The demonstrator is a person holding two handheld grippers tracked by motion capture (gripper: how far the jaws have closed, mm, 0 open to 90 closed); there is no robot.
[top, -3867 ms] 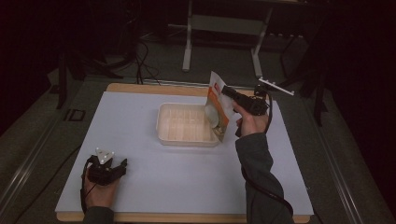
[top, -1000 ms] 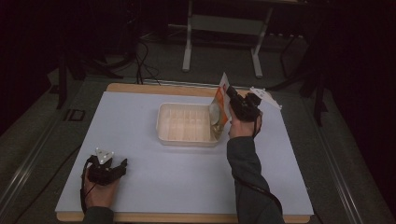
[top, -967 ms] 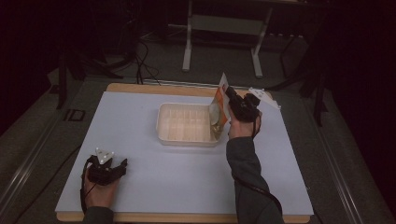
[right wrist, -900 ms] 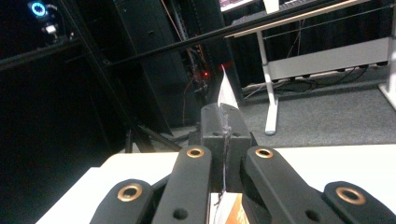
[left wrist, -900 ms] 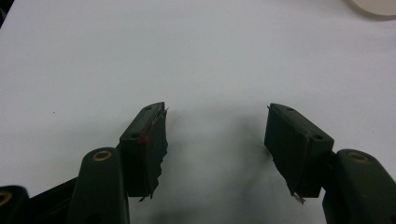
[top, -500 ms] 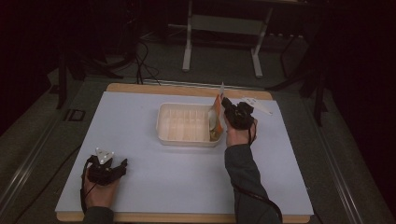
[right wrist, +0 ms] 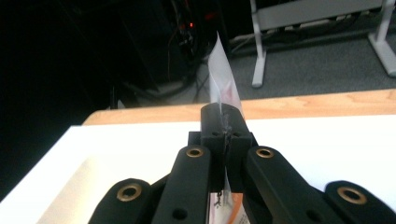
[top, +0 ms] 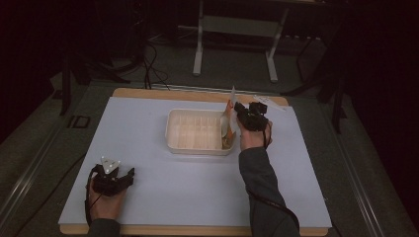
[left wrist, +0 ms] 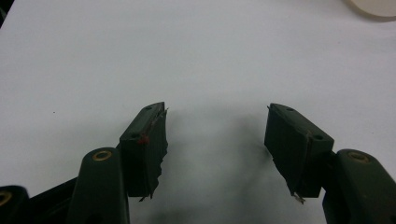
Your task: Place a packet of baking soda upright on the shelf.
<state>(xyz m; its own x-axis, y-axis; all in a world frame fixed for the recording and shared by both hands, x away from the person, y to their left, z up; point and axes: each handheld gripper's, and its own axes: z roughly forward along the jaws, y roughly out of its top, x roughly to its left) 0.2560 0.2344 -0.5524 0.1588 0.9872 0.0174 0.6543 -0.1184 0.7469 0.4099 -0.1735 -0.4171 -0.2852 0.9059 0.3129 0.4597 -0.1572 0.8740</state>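
A cream plastic bin (top: 197,131) with shallow ribs stands near the middle of the white table. My right gripper (top: 236,112) is shut on a thin white and orange packet (top: 228,126), which hangs upright over the bin's right end with its lower edge inside. In the right gripper view the packet (right wrist: 221,74) sticks up edge-on between the closed jaws of that gripper (right wrist: 225,122). My left gripper (top: 114,175) rests open on the table at the front left. Its own view shows the left gripper (left wrist: 215,126) with nothing between the jaws.
The white sheet (top: 163,187) covers a wooden table (top: 148,92). A small white item (top: 269,102) lies at the table's back edge behind my right gripper. A metal stand (top: 237,29) and cables sit on the dark floor beyond.
My right gripper has carried the packet leftward and down, from beside the bin's right wall to over its right end. The left gripper has stayed put.
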